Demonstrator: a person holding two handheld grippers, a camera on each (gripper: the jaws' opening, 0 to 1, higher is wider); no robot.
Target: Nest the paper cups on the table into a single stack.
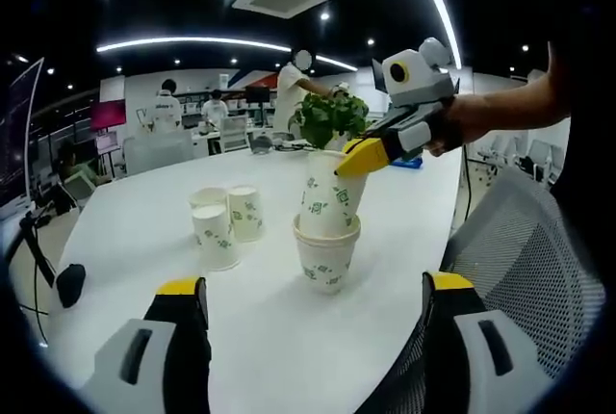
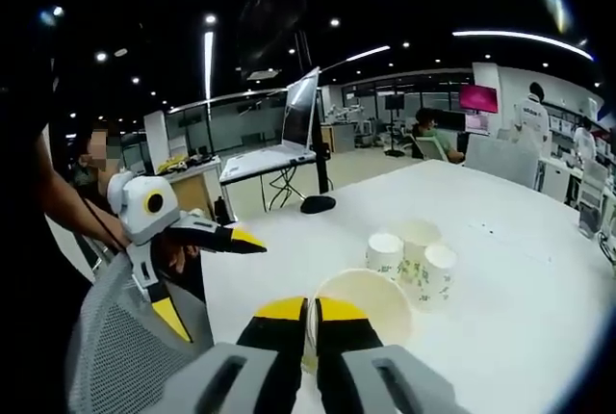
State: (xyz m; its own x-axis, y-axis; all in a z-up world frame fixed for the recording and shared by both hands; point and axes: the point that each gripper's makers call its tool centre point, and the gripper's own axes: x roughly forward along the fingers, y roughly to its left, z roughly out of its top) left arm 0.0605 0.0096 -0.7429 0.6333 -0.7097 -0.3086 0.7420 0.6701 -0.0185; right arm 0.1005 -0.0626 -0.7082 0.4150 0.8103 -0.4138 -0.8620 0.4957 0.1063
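On the white table (image 1: 135,217) a green-patterned paper cup (image 1: 330,194) sits tilted inside a second cup (image 1: 325,258). My right gripper (image 1: 358,160) comes in from the right and pinches the upper cup's rim. In the right gripper view its yellow-tipped jaws (image 2: 310,313) are shut on that rim, with the cup's mouth (image 2: 364,306) just beyond. Three loose cups (image 1: 227,221) stand together left of the pair, also visible in the right gripper view (image 2: 412,256). My left gripper (image 1: 313,287) stands wide open in front of the pair, holding nothing; it shows open from the side (image 2: 210,277).
A black mouse (image 1: 69,284) lies near the table's left edge. A grey mesh chair (image 1: 525,241) stands at the near right of the table. A leafy plant (image 1: 332,116) sits behind the cups. A laptop (image 2: 289,135) stands on a farther desk, and people stand further off.
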